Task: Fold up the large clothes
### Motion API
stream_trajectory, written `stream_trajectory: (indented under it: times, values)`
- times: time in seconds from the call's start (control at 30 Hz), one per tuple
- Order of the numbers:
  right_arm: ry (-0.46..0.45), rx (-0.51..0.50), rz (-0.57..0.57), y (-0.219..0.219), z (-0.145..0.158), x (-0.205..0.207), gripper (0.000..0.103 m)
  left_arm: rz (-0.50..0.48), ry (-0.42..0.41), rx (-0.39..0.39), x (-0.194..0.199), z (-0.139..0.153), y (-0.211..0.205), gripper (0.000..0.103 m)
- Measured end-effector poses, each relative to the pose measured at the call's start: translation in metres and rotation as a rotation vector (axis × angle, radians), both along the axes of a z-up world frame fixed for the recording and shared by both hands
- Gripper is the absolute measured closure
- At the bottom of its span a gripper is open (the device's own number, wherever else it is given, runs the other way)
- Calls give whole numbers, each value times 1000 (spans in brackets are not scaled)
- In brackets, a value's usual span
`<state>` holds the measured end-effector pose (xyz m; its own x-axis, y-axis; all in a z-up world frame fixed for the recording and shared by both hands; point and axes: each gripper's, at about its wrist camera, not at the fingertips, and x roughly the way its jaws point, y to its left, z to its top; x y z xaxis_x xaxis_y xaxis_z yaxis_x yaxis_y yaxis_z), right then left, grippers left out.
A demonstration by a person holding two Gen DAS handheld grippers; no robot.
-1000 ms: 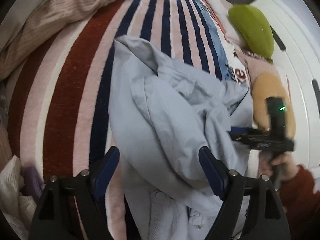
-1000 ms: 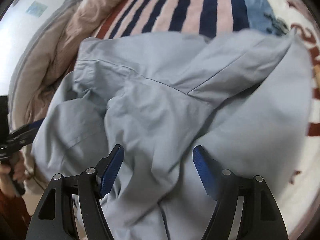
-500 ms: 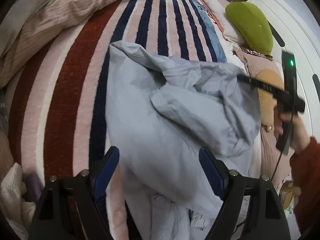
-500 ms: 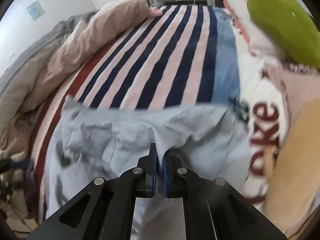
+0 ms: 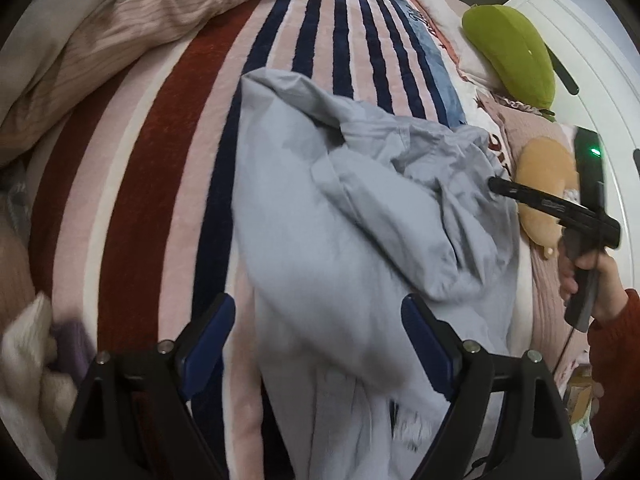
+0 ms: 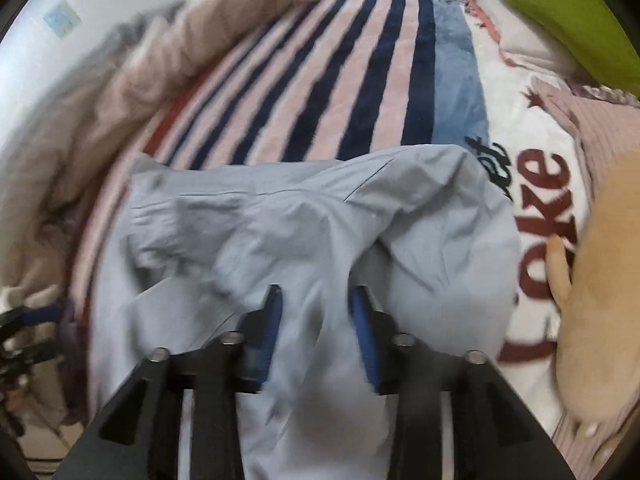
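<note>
The grey shirt (image 5: 344, 248) lies rumpled on the striped blanket (image 5: 168, 152). The left gripper (image 5: 318, 332) hovers wide above its near part. The right gripper (image 6: 316, 320) is opening, cloth loose between its jaws.

Left gripper (image 5: 318, 330), jaws wide apart, above a crumpled pale blue garment (image 5: 344, 240) spread on a striped blanket (image 5: 168, 152). Beyond its right finger, the right gripper (image 5: 494, 185), held in a hand (image 5: 600, 280), meets the garment's far edge. A green cushion (image 5: 512, 54) lies farther off, upper right.
</note>
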<state>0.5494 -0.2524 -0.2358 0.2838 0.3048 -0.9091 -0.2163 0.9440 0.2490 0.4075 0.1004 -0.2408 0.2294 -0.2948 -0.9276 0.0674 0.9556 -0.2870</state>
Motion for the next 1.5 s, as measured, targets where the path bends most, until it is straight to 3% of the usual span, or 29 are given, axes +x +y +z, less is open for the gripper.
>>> stream_trajectory:
  times: [0.17,0.37,0.5,0.6,0.73,0.83,1.07,1.2,1.33,1.4,1.47,1.5]
  values:
    - [-13,64,61,-24,38,-78,55,-22,3,-13,-56,2,8,20]
    - [36,90,102,-59,63,-211,46,34,23,4,-135,-9,13,20]
    - [114,95,121,-74,46,-274,36,136,6,50,-186,-22,11,20]
    - [219,74,82,-85,20,-308,36,200,75,24,-211,-43,14,20]
    - [256,89,12,-93,-1,-349,35,100,116,47,-239,-66,12,20]
    - [296,108,-3,-89,-17,-380,26,58,152,47,-254,-77,13,21]
    - [347,26,-12,-81,-56,-407,23,21,196,3,-282,-97,13,21]
    - [409,101,-48,-87,-75,-407,23,1,240,4,-295,-119,5,21]
    - [410,63,-6,-77,-86,-408,22,-20,251,23,-296,-121,-1,21]
    - [417,58,12,-71,-86,-409,27,-6,295,-7,-296,-124,0,21]
    - [438,68,32,-64,-85,-408,50,-1,335,-39,-298,-126,-3,24]
    - [443,69,44,-61,-84,-408,56,-5,352,-49,-303,-128,-6,32]
